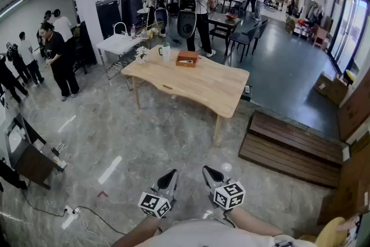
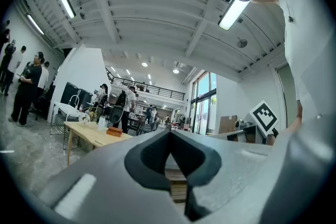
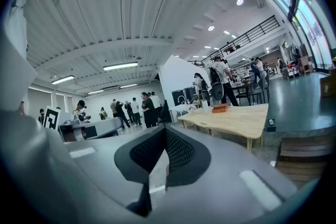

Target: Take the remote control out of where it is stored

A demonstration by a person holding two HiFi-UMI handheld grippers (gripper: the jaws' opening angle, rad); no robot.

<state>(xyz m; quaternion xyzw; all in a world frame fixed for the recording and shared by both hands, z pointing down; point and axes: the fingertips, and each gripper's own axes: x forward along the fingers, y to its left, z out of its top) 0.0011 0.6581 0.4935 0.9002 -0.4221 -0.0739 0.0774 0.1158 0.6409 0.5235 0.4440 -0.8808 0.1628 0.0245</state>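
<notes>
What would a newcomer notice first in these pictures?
A pale wooden table stands alone mid-floor in a big hall, with a small brown box near its far edge. The left gripper and right gripper sit low by the person's body, both shut and empty, far from the table. People stand at left and behind it.

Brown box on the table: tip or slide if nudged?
Likely slides rather than tips: the brown box looks low and wide, sitting flat on the wooden table. Probably rigid, given its crisp edges. Weight is unclear from this distance.
</notes>
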